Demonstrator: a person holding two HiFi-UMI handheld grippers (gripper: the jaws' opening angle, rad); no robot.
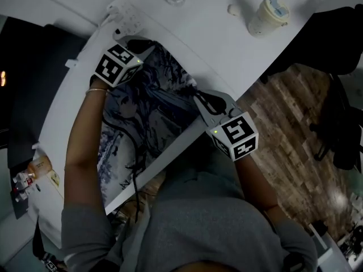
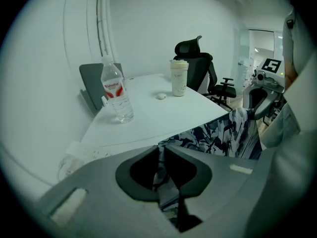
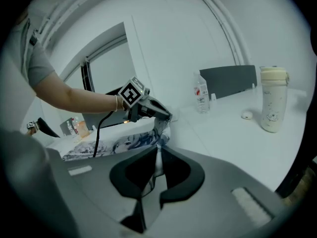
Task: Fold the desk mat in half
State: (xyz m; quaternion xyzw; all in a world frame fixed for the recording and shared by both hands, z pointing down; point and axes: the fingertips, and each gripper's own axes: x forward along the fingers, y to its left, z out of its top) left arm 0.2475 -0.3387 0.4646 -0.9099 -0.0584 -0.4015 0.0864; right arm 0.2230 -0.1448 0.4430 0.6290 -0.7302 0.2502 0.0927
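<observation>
Over the worktop (image 1: 215, 33), head view: I am holding one end of the desk mat (image 1: 153, 118) raised with left gripper (image 1: 144, 45) and right gripper (image 1: 201, 98). Left gripper view: fingers (image 2: 141, 172) are pinching its edge. Right gripper view: fingers (image 3: 181, 175) are pinching it likewise.

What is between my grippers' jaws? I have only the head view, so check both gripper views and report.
Observer: The left gripper view shows the left gripper shut on the desk mat, with a thin edge pinched between its pads.
Operator: Now check the right one.
Observer: The right gripper view shows the right gripper shut on the mat's edge too.
Operator: Describe the bottle cut off at the top of my view.
Observer: The water bottle is clear with a red label, and it stands upright on the table.
</observation>
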